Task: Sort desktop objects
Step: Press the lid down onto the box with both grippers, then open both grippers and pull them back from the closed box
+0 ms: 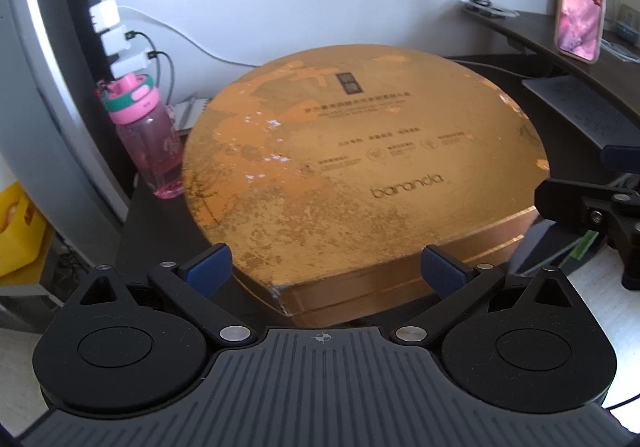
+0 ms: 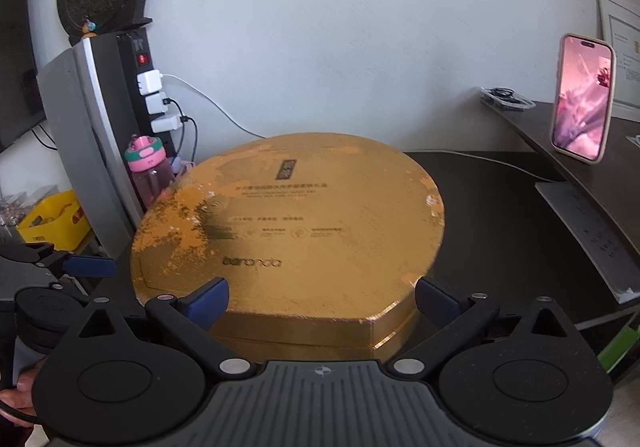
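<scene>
A large gold box (image 1: 360, 175) with "baranda" printed on its lid lies on the dark desk (image 2: 500, 231); it also shows in the right wrist view (image 2: 296, 231). My left gripper (image 1: 326, 271) is open, its blue fingertips level with the box's near left corner and holding nothing. My right gripper (image 2: 322, 301) is open at the box's near right edge, empty. The right gripper also shows at the right of the left wrist view (image 1: 592, 207). The left gripper's blue fingertip shows at the left of the right wrist view (image 2: 88, 266).
A pink water bottle (image 1: 148, 139) stands left of the box, by a power strip (image 1: 116, 35) with chargers. A phone (image 2: 582, 97) leans upright on a raised shelf (image 2: 580, 167) at right. A keyboard (image 2: 592, 239) lies below it. A yellow crate (image 2: 56, 219) sits at far left.
</scene>
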`<state>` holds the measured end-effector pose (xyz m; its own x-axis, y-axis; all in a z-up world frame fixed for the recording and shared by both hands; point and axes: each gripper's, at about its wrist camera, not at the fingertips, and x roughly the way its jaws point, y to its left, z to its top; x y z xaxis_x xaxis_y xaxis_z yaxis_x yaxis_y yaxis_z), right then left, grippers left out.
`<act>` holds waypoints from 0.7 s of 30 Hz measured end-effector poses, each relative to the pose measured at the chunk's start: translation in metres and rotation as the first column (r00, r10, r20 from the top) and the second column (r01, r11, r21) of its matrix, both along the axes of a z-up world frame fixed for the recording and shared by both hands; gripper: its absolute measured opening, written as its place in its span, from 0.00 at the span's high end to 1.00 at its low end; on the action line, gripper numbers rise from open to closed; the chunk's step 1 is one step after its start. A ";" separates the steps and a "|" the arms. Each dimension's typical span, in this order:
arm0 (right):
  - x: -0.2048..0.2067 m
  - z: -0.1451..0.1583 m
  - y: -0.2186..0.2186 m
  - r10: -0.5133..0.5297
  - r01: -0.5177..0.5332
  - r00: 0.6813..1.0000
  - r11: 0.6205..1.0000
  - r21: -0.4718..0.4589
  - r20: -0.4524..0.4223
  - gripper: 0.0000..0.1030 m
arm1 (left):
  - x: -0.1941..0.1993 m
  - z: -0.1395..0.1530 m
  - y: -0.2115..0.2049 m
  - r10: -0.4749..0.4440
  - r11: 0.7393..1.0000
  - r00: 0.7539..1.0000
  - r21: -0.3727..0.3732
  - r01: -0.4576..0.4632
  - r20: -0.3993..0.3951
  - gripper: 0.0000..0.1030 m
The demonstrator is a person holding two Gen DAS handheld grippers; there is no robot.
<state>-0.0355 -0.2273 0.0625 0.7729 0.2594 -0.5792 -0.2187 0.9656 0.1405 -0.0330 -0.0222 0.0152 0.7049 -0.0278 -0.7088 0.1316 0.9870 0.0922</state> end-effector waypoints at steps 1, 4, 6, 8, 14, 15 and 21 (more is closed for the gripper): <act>-0.001 -0.002 -0.003 -0.011 0.011 1.000 1.000 -0.002 -0.005 0.02 | 0.000 -0.001 -0.001 -0.011 1.000 1.000 -0.002 0.011 -0.004 0.00; -0.004 -0.005 -0.009 -0.041 0.041 0.999 0.999 -0.011 -0.018 0.02 | 0.000 -0.005 -0.005 -0.034 0.999 0.999 -0.001 0.034 -0.013 0.00; -0.006 -0.006 -0.013 -0.060 0.059 0.998 0.998 -0.021 -0.021 0.02 | 0.001 -0.005 -0.008 -0.038 0.999 0.999 0.003 0.038 -0.013 0.00; -0.008 -0.004 -0.018 -0.078 0.077 0.997 0.996 -0.033 -0.012 0.02 | 0.001 -0.004 -0.012 -0.044 0.999 0.999 0.011 0.044 -0.010 0.00; -0.005 0.013 -0.034 -0.137 0.138 0.990 0.989 -0.052 0.033 0.02 | 0.000 0.004 -0.024 -0.059 0.998 0.998 0.030 0.059 0.021 0.00; -0.004 0.016 -0.035 -0.141 0.143 0.989 0.988 -0.051 0.036 0.01 | 0.000 0.006 -0.025 -0.058 0.998 0.998 0.034 0.057 0.027 0.00; -0.003 0.013 -0.032 -0.114 0.115 0.993 0.992 -0.056 0.014 0.00 | 0.003 0.008 -0.027 -0.038 0.998 0.999 0.043 0.037 0.034 0.00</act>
